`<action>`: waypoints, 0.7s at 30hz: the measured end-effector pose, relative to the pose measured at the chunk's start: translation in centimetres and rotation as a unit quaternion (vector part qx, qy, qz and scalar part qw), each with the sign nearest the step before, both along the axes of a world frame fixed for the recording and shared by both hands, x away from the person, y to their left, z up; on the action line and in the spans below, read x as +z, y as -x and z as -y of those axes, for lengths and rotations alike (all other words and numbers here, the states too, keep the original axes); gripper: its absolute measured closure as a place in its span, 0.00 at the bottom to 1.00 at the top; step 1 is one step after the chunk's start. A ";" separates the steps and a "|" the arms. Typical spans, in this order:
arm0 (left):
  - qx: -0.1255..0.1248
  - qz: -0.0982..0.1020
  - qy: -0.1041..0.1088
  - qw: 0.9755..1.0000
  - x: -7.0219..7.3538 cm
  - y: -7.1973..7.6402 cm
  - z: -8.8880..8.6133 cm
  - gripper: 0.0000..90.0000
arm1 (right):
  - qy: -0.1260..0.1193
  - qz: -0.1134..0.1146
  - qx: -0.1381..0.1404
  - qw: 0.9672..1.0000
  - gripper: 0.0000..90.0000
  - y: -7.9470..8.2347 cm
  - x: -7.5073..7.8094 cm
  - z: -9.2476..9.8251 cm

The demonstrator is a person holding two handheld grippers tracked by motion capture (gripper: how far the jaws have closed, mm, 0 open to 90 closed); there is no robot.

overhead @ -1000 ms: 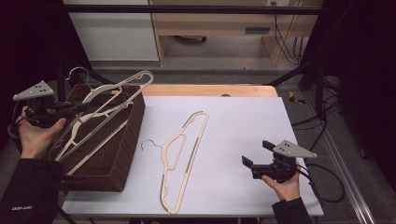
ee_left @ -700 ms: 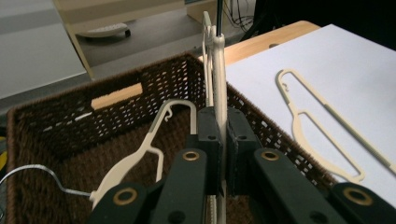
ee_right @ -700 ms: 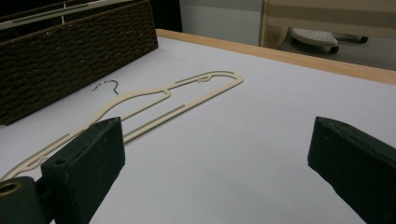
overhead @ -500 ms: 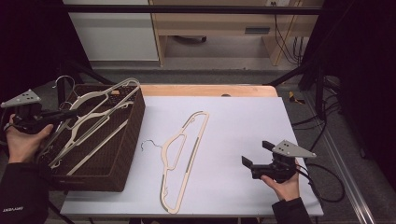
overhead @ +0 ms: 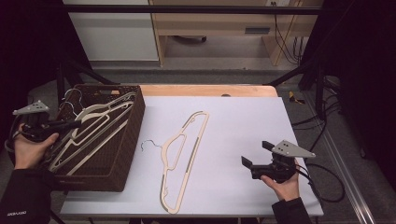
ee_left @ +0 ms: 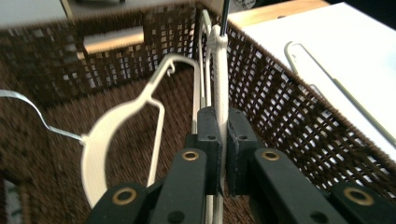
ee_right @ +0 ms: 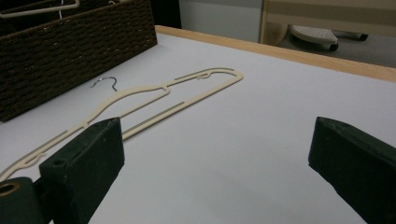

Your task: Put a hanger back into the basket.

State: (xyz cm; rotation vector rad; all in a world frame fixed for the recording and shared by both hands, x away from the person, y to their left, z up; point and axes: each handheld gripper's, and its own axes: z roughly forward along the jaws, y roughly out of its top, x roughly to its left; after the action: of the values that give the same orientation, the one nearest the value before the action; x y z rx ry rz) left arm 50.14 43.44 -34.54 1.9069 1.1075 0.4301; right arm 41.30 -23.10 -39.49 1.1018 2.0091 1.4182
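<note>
While the left gripper pinches one cream hanger in the wicker basket, neighbouring hangers may snag it. Right gripper: jaws wide, empty, near the table hanger.

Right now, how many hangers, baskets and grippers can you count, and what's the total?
Hangers on the table: 1
Hangers in the basket: at least 2, overlapping, exact count unclear
Wicker basket: 1
Grippers: 2, left gripper shut on a basket hanger, right gripper open
Total: at least 6
</note>
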 end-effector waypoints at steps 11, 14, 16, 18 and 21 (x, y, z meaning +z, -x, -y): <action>0.067 -0.046 -0.053 0.995 -2.2 -0.4 0.1 0.90 | -0.001 0.001 0.000 1.000 0.04 -0.1 0.0 0.0; 0.089 -0.039 -0.050 0.994 -2.0 0.2 -0.5 0.81 | -0.003 0.001 0.000 1.000 0.04 0.0 0.0 0.0; 0.100 -0.029 -0.046 0.993 -1.6 0.8 -0.8 0.77 | -0.003 0.001 0.001 1.000 0.04 0.0 0.0 0.0; 0.104 -0.015 -0.039 0.994 -1.2 1.6 -1.0 0.73 | -0.002 0.000 0.001 1.000 0.04 -0.1 0.0 -0.1; 0.103 0.010 -0.031 0.994 -0.5 2.8 -0.7 0.66 | -0.003 -0.001 0.002 1.000 0.04 -0.1 0.0 -0.1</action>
State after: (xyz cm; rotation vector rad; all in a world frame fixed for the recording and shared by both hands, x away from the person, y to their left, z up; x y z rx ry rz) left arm 47.39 44.14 -35.07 1.8442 1.2961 0.6020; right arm 41.36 -23.00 -39.54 1.1032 2.0096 1.4266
